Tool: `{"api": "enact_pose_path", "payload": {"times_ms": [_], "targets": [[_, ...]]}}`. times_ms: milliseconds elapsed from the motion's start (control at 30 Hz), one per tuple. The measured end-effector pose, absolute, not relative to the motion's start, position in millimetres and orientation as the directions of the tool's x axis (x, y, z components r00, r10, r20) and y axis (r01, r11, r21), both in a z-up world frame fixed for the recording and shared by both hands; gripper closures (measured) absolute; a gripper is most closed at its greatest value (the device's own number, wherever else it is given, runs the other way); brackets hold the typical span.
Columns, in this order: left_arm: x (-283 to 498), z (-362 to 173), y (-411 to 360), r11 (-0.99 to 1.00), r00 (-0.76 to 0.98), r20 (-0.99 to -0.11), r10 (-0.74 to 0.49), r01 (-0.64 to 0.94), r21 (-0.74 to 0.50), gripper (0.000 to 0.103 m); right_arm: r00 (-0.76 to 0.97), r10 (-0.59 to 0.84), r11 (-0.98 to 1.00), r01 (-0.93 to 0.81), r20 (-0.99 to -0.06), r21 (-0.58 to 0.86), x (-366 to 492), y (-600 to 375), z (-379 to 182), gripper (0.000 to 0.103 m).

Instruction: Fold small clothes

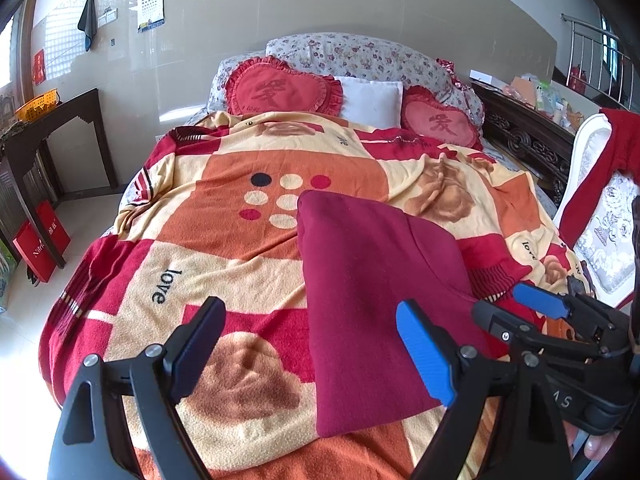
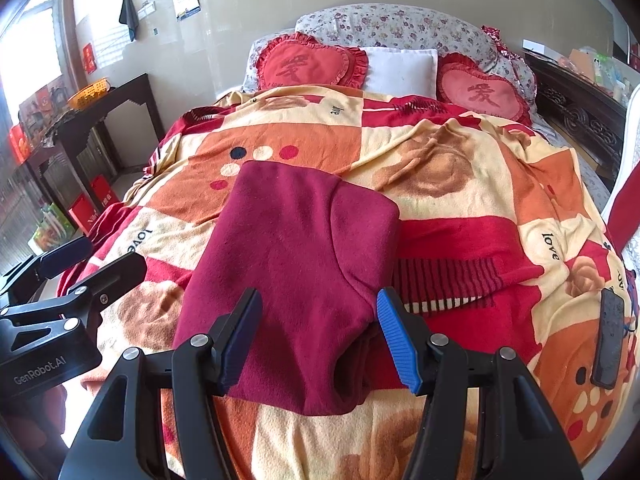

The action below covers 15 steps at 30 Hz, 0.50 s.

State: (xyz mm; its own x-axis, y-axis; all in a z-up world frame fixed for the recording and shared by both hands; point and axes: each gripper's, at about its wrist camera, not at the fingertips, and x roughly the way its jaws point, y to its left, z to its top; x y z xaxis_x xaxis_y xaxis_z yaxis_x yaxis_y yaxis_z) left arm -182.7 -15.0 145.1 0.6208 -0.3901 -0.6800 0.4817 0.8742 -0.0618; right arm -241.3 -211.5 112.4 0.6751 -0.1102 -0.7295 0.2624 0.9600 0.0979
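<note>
A folded maroon garment (image 2: 296, 280) lies flat on the patterned fleece blanket (image 2: 460, 208) that covers the bed, its near edge toward the foot of the bed, at about six o'clock from the blanket's middle. One layer is lapped over another, leaving a curved seam that runs down its right half.

The right gripper (image 2: 320, 336) hangs above the near end of the garment with its fingers apart, the cloth showing between them. The fingers look to stand clear of the fabric, holding nothing. Its right pad (image 2: 396, 340) is bright blue and ribbed.

The left gripper (image 1: 316, 348) sits at about nine o'clock from the right one, over the blanket at the garment's left edge. Its fingers are spread wide and empty: the left finger (image 1: 200, 344) over the bare blanket, the blue right pad (image 1: 424, 352) over the maroon cloth.

At twelve o'clock, at the head of the bed, two red heart cushions (image 2: 312, 66) flank a white pillow (image 2: 404, 70). A dark phone (image 2: 610, 336) lies on the blanket at about three o'clock from the garment. A dark side table (image 1: 52, 120) with a yellow basket (image 1: 36, 104) stands by the wall around ten o'clock. At the far right a red cloth (image 1: 596, 168) drapes over a white chair (image 1: 588, 148).
</note>
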Motion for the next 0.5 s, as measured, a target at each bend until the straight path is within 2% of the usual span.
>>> {"api": "enact_pose_path", "payload": {"times_ms": [500], "targets": [[-166, 137, -22, 0.878, 0.616, -0.696, -0.369, 0.477, -0.044, 0.013, 0.66, -0.103, 0.962, 0.256, -0.744, 0.093, -224, -216, 105, 0.062]]}}
